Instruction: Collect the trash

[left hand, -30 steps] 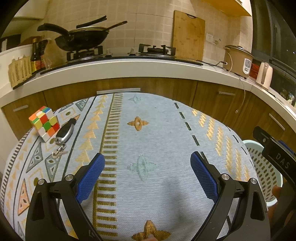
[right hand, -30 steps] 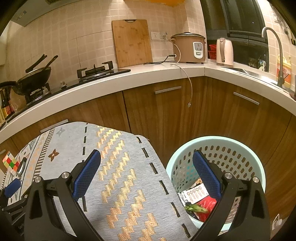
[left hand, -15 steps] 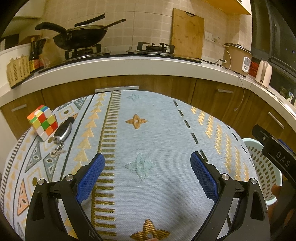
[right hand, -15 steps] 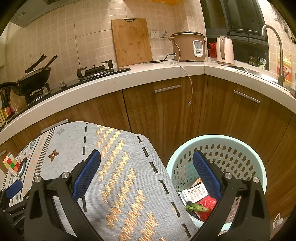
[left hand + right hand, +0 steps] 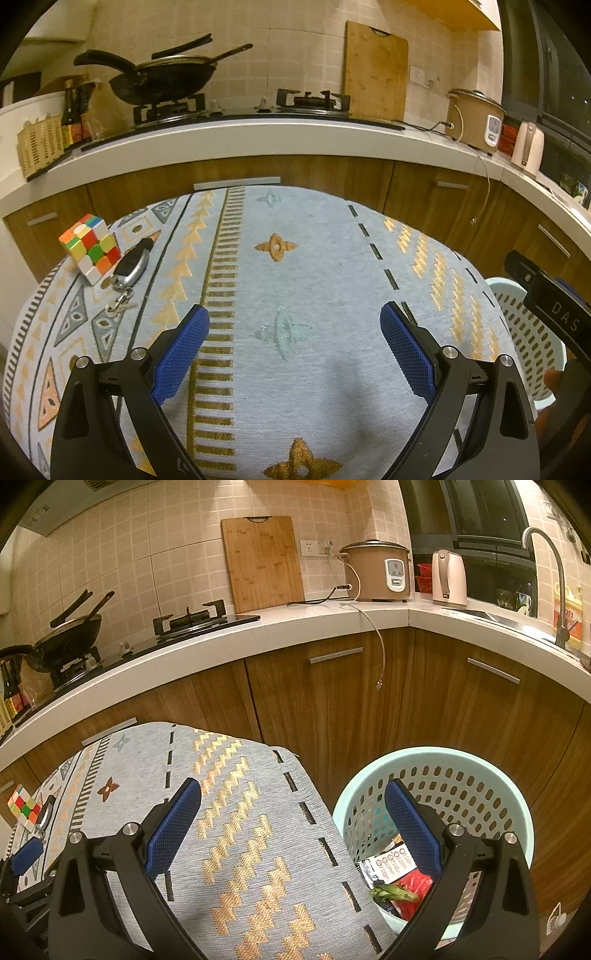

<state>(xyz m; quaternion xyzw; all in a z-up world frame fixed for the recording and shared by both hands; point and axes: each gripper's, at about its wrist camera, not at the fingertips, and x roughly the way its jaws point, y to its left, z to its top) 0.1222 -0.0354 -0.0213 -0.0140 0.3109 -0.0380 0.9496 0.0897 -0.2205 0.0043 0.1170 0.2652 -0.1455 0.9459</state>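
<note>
Beyond my left tongs [image 5: 294,325], spread wide and empty, a Rubik's cube [image 5: 89,248] and car key [image 5: 131,263] sit up-left on the counter [image 5: 314,280]; nothing has shifted lately. My right tongs [image 5: 293,806], released too, hang over the mint basket [image 5: 491,771] holding the trash [image 5: 397,880]. Collection looks finished.

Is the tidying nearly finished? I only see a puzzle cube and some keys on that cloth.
It looks nearly done. The mint basket beside the table already holds a printed wrapper, something red and a green scrap. Nothing is in hand: the left tool and the right tool are both open and empty. On the tablecloth only the puzzle cube and car key show, neither obviously trash.
</note>
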